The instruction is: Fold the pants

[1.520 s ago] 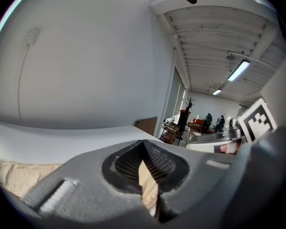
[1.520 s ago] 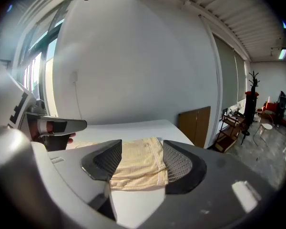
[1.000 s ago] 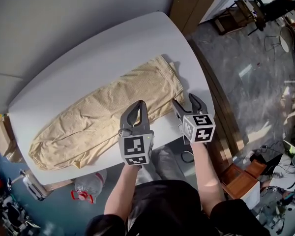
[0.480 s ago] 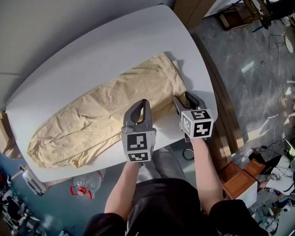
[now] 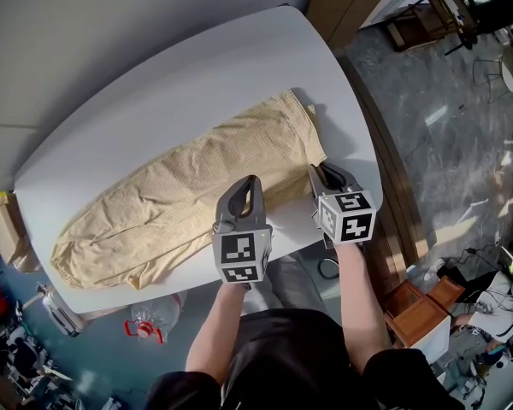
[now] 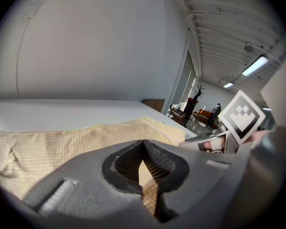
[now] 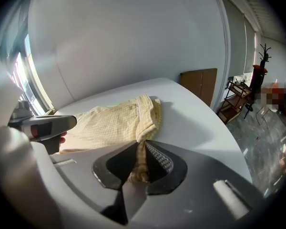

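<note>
Count: one pair of beige checked pants (image 5: 197, 195), two grippers, one white table (image 5: 154, 92). The pants lie spread flat on the table, running diagonally from the lower left of the head view to the upper middle, with wrinkles at the lower-left end. Left gripper (image 6: 143, 144): jaws clenched, tips meeting on the near long edge of the pants, a strip of cloth showing between them. Right gripper (image 7: 139, 144): jaws have just been closing and now grasp a bunched corner of the pants at the right-hand end, close to the table's edge. Containers: one clear plastic bottle (image 5: 150, 321) below the table's lower-left edge, contents not determinable; one cardboard box (image 5: 4, 229) at the far left, contents not visible. The tabletop has rounded corners. A plain grey wall (image 5: 85, 24) fills the upper left; the grey floor (image 5: 445, 126) at the right is cluttered with furniture and cables
</note>
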